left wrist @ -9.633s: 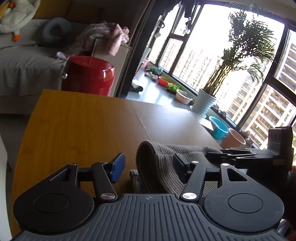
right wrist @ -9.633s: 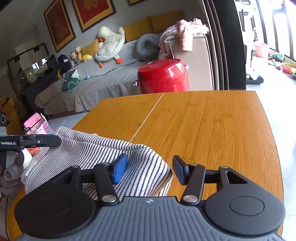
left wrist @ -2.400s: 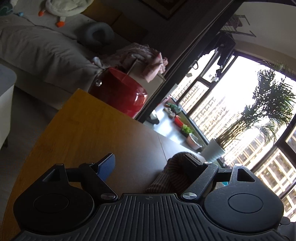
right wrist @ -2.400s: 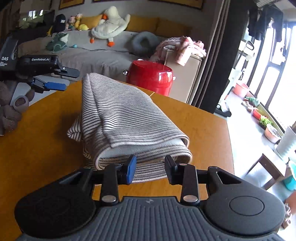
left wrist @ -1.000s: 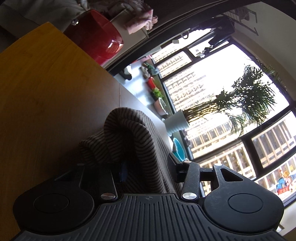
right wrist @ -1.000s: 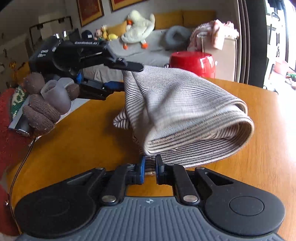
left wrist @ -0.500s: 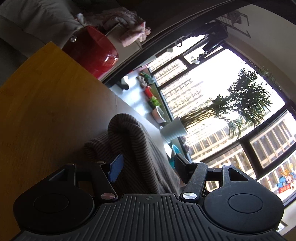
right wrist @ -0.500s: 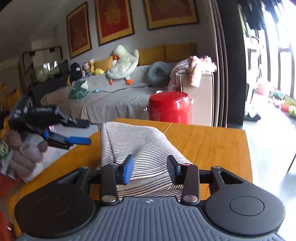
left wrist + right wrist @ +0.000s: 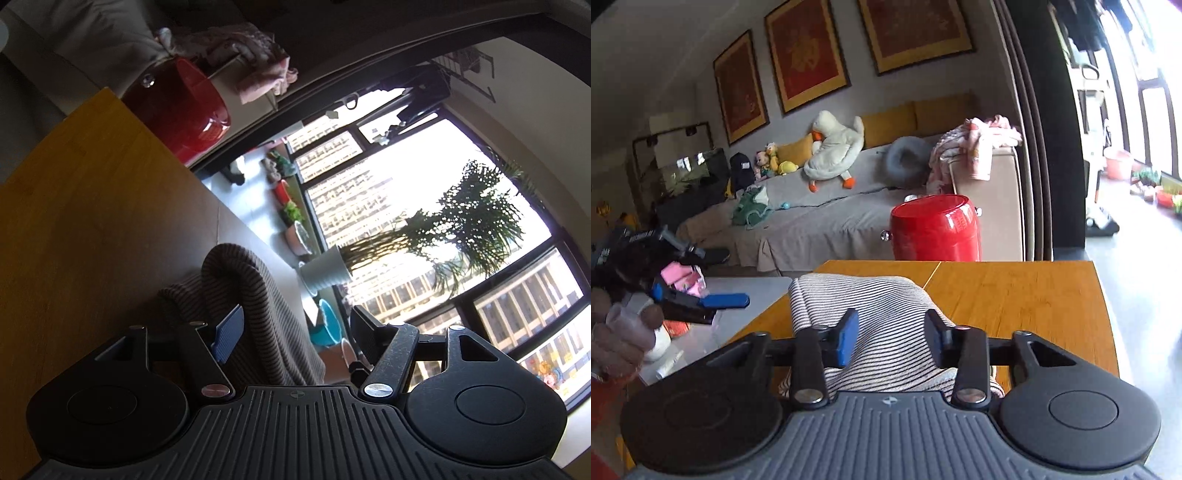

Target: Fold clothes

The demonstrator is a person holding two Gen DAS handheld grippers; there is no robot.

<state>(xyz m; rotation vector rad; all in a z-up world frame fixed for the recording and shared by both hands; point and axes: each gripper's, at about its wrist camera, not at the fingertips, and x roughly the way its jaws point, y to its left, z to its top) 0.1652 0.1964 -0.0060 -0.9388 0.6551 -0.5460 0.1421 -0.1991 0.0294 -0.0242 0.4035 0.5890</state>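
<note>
Centrally, folded striped garment (image 9: 882, 314) on table (image 9: 1027, 295), left gripper (image 9: 295, 328) opening, right gripper (image 9: 890, 338) closing, unpinched.

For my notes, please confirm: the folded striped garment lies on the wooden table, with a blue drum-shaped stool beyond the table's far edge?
Nearly right: the drum-shaped stool is red, not blue, as the right wrist view shows. The folded striped garment does lie on the wooden table.

The left gripper (image 9: 295, 330) points slightly downward, its jaws apart and opening, neither pad pressing anything. In the right wrist view it shows at the far left (image 9: 713, 306), gripped by a gloved hand (image 9: 618, 336). The right gripper (image 9: 890, 339) tilts gently down too, jaws parted but closing.
</note>
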